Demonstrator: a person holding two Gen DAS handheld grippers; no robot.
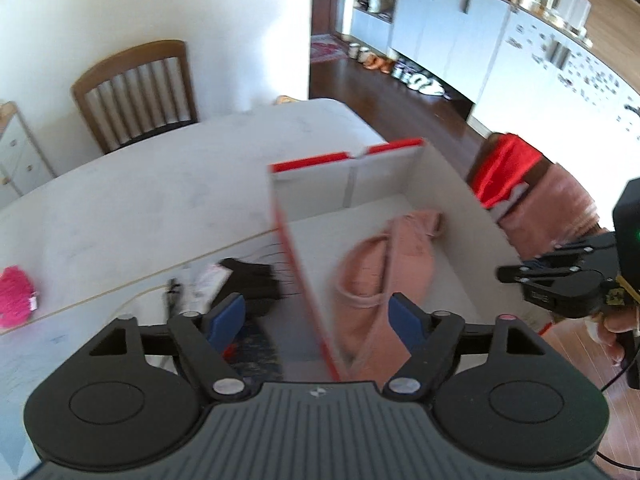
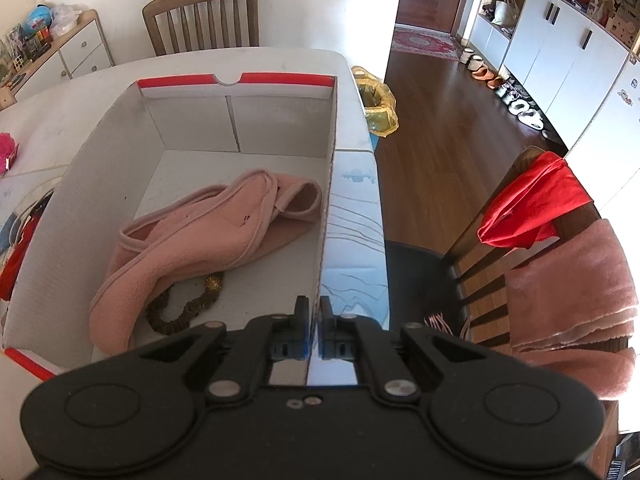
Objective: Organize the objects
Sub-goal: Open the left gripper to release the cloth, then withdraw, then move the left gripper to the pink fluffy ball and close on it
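Observation:
A white cardboard box with red rims stands on the white table. Inside it lie a crumpled pink garment and a brown-gold scrunchie. My right gripper is shut on the box's right wall, one pad on each side of the cardboard. In the left wrist view that gripper shows at the right edge. My left gripper hovers open above the box's left wall and the pink garment, holding nothing. The left wrist view is motion-blurred.
Left of the box lie a black item and small clutter; a fluffy magenta thing sits near the table's left edge. A chair draped with red and pink cloths stands right. A yellow bag is beyond the table corner.

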